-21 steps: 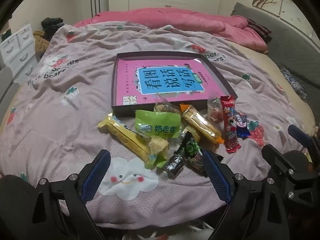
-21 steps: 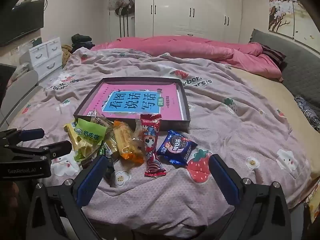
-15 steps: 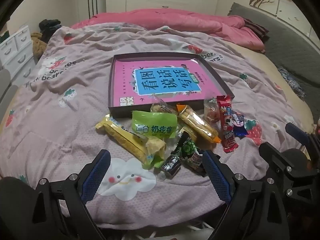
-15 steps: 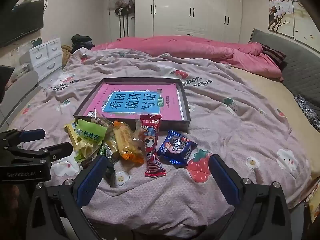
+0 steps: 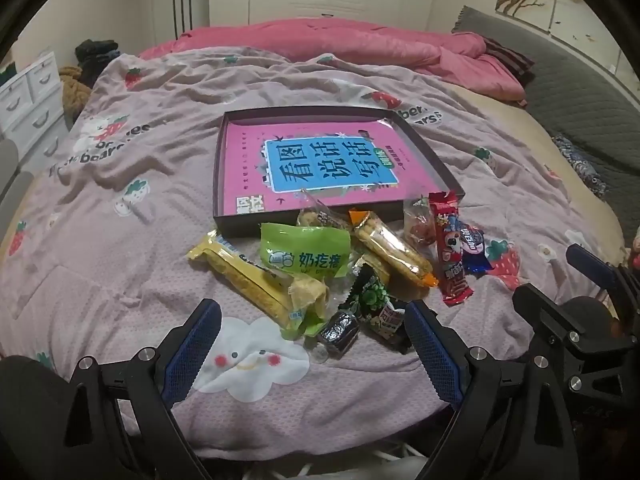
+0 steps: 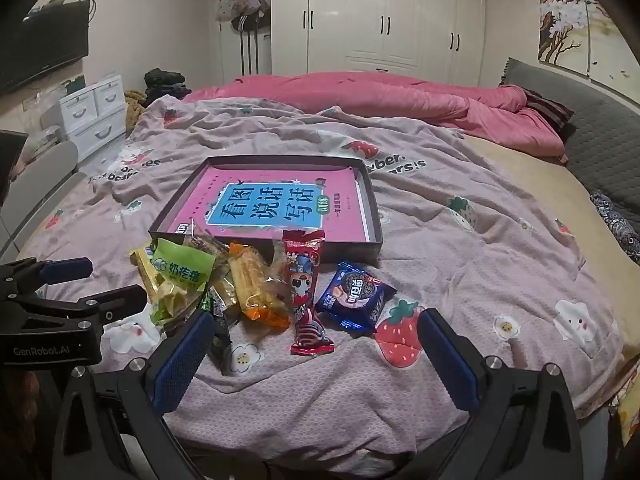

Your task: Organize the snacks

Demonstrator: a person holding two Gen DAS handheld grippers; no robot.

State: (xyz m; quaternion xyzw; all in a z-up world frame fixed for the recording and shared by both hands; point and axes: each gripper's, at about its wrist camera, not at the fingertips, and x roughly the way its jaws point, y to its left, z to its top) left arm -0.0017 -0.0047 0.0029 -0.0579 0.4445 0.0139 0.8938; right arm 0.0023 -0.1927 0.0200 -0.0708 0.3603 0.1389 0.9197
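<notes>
Left wrist view: the left claw (image 5: 312,344), its two blue-padded fingers spread wide with nothing between them, hangs over a bed covered by a mauve blanket printed with strawberries and clouds (image 5: 120,264). One shallow dark cardboard box lid (image 5: 436,168) lies on the blanket, and inside it rests one pink book with a blue title panel (image 5: 328,168). A heap of wrapped snacks sits just beside the tray's near edge: one long yellow wafer packet (image 5: 244,276), one green pouch (image 5: 304,250) lying across it, one orange-ended clear biscuit packet (image 5: 392,252), one red stick-shaped packet (image 5: 450,252), one dark blue cookie packet (image 5: 472,248), one green-and-black sweet wrapper (image 5: 372,300) and one small dark foil sweet (image 5: 340,330). At least two more clear wrappers lie partly hidden by the box edge. The right claw (image 5: 560,280) shows at the frame's right edge, also spread apart.

Right wrist view: the right claw (image 6: 316,352) stands wide open and empty above the blanket (image 6: 460,264). The red stick-shaped packet (image 6: 304,288) and the dark blue cookie packet (image 6: 354,296) lie nearest, side by side and touching. The green pouch (image 6: 182,270) and the orange-ended packet (image 6: 256,288) lie to their left. The box lid (image 6: 372,208) with its book (image 6: 276,208) sits behind the heap. The left claw (image 6: 104,284) enters from the left, open. One pink quilt (image 6: 380,96) is bunched at the far end of the bed.
</notes>
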